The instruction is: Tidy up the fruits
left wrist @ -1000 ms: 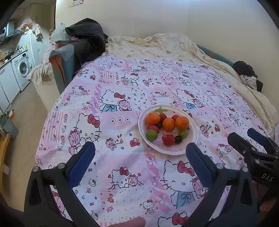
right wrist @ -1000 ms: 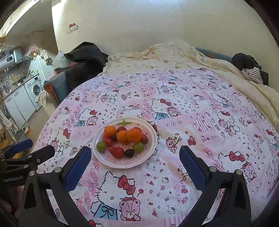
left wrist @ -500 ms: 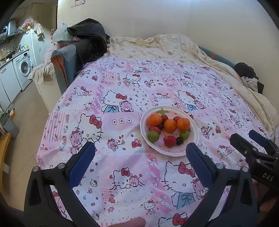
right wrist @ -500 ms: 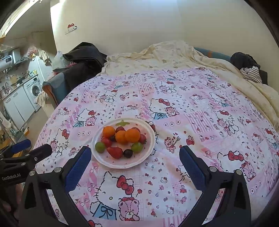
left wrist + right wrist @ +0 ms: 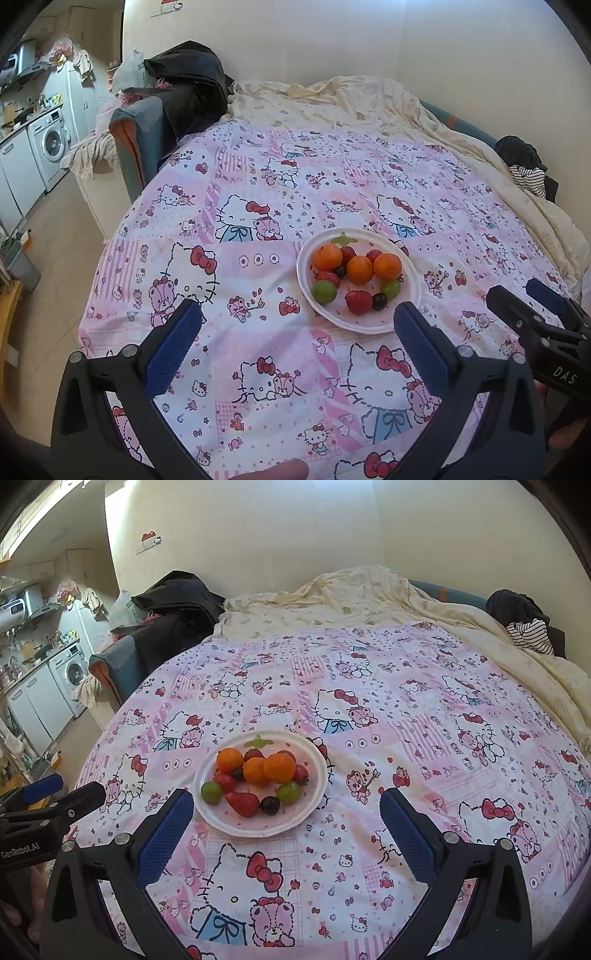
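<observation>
Both grippers' fingers spread wide, empty; fruit plate [image 5: 408,258] ahead, between left gripper [image 5: 295,321] and right gripper [image 5: 286,805].

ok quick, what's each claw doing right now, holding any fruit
left claw: open, empty, short of the plate of fruit.
right claw: open, empty, short of the plate too.

Left claw [image 5: 295,317] spread wide above sheet [image 5: 258,369]; plate [image 5: 369,325] holds 3 oranges [image 5: 360,269].
</observation>
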`<action>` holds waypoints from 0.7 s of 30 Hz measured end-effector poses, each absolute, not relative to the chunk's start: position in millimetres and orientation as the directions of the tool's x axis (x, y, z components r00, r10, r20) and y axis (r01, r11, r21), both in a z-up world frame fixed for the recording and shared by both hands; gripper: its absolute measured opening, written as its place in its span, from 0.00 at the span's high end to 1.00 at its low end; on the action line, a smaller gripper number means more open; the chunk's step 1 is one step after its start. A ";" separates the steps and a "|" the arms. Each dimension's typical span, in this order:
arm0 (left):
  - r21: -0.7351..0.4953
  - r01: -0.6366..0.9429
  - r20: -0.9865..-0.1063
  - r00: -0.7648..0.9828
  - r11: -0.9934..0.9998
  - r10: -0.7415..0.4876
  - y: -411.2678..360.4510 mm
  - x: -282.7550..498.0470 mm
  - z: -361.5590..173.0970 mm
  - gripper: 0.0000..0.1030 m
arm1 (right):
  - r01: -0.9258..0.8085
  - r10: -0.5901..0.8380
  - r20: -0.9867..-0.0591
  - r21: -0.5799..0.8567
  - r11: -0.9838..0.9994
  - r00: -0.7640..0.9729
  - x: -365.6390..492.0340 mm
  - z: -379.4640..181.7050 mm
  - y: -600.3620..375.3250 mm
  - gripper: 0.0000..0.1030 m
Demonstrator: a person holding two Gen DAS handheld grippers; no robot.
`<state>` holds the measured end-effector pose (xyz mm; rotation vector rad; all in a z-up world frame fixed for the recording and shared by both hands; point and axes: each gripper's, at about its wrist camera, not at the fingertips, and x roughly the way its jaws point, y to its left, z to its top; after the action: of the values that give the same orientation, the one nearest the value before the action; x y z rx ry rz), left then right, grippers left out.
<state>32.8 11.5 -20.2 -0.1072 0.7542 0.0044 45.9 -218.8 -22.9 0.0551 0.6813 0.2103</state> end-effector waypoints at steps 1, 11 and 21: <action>-0.095 -0.042 -0.683 0.729 0.995 -0.034 11.5 32.7 -20.4 0.00 | -0.173 0.210 -0.619 0.120 0.978 0.757 45.7 -22.6 -218.5 0.00; -0.094 -0.047 -0.680 0.732 0.994 -0.030 11.8 33.6 -18.0 0.00 | -0.171 0.208 -0.617 0.119 0.978 0.759 45.5 -21.5 -219.2 0.00; -0.094 -0.048 -0.679 0.734 0.994 -0.029 12.0 34.1 -17.9 0.00 | -0.169 0.205 -0.617 0.117 0.979 0.760 44.6 -21.4 -218.4 0.00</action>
<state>34.1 12.0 -17.9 -0.1078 0.7475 0.0101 44.6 -218.4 -21.4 0.0551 0.6779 0.2036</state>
